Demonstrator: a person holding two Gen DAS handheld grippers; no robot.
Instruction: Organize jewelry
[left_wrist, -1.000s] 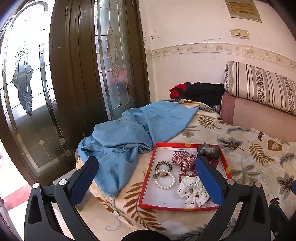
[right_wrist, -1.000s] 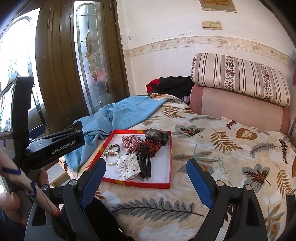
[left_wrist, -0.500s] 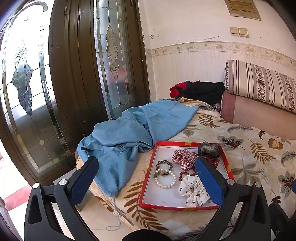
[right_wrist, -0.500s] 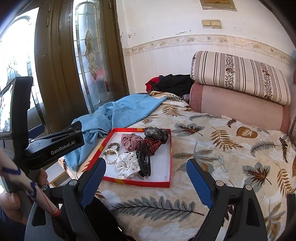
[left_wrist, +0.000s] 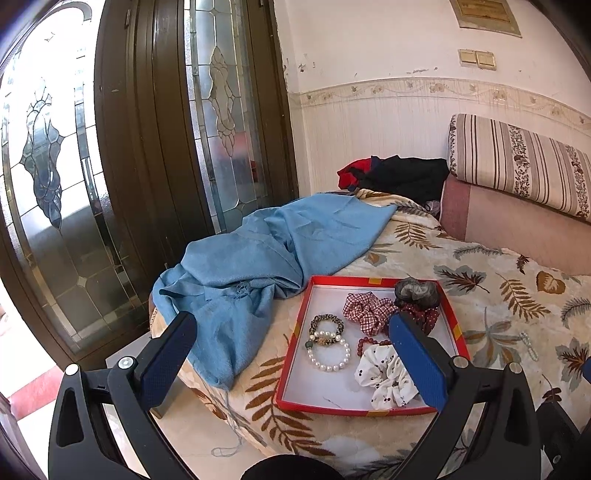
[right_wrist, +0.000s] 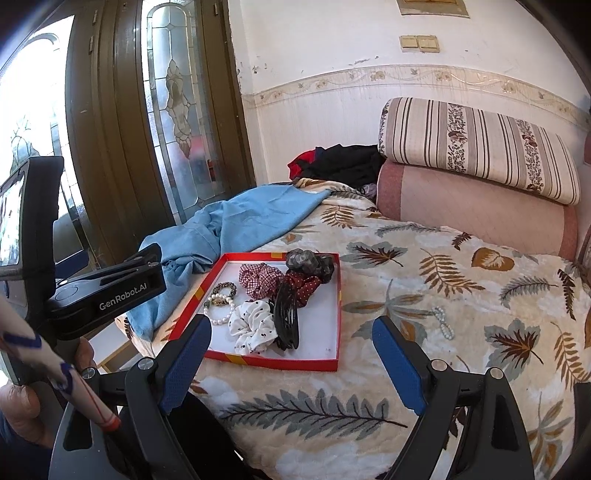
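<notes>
A red-rimmed white tray (left_wrist: 297, 341) (right_wrist: 334, 363) lies on the leaf-patterned bed. It holds a pearl bracelet (left_wrist: 328, 356) (right_wrist: 219, 317), a leopard band (left_wrist: 327, 321), a checked scrunchie (left_wrist: 365, 308) (right_wrist: 258, 278), a white spotted scrunchie (left_wrist: 384, 376) (right_wrist: 253, 326), a grey scrunchie (left_wrist: 415, 291) (right_wrist: 308, 260), red beads (left_wrist: 365, 339) and a black hair claw (right_wrist: 286, 314). A loose pearl bracelet (right_wrist: 441, 321) (left_wrist: 528, 345) lies on the bed right of the tray. My left gripper (left_wrist: 291, 349) and right gripper (right_wrist: 291, 347) are open and empty, hovering short of the tray.
A blue cloth (left_wrist: 266, 251) (right_wrist: 236, 221) drapes over the bed's left corner beside the tray. Pink and striped bolsters (right_wrist: 476, 177) lie at the head. Dark clothes (left_wrist: 399, 177) sit by the wall. Glass doors (left_wrist: 110, 147) stand to the left.
Both cameras have drifted slightly nearer the tray. Both grippers stay open, and nothing on the bed has moved.
</notes>
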